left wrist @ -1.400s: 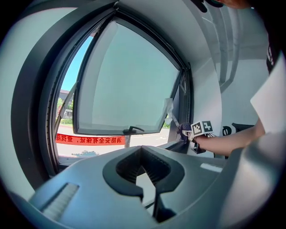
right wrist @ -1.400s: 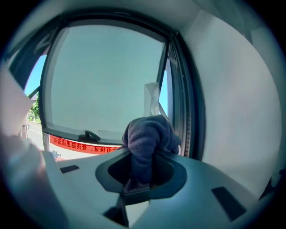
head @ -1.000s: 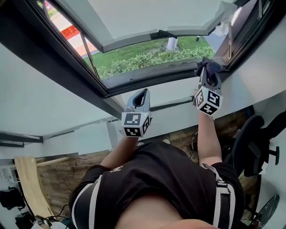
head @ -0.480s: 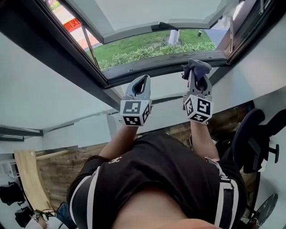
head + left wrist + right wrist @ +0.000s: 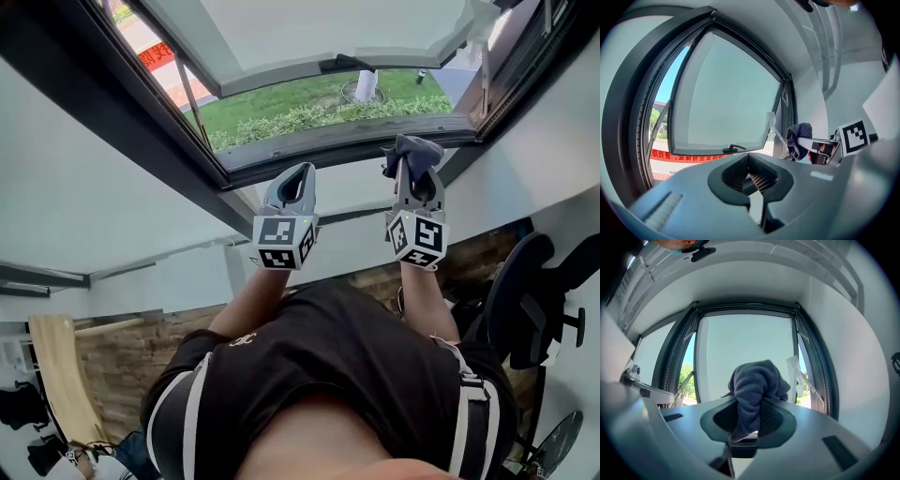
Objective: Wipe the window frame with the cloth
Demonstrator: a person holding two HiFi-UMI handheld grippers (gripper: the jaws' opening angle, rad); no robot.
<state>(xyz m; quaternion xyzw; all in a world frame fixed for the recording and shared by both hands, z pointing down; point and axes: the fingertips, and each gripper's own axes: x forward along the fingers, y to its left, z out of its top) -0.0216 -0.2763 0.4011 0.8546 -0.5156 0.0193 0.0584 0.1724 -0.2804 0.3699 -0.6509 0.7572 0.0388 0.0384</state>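
A dark blue-grey cloth is bunched in my right gripper, which is shut on it. In the head view the cloth rests against the dark window frame on its lower rail, right of the middle. The right gripper view shows the cloth hanging over and between the jaws of the right gripper, with the frame beyond. My left gripper is shut on nothing and hovers just below the rail, left of the right one. In the left gripper view the left gripper faces the open window, with the cloth to its right.
The window sash is swung outward, its dark handle on the lower edge. A white scrap hangs by the right hinge stay. A white wall lies under the window. A black office chair stands at the right.
My right gripper has carried the cloth leftward along the lower frame rail, away from the right corner. The left gripper has hardly moved.
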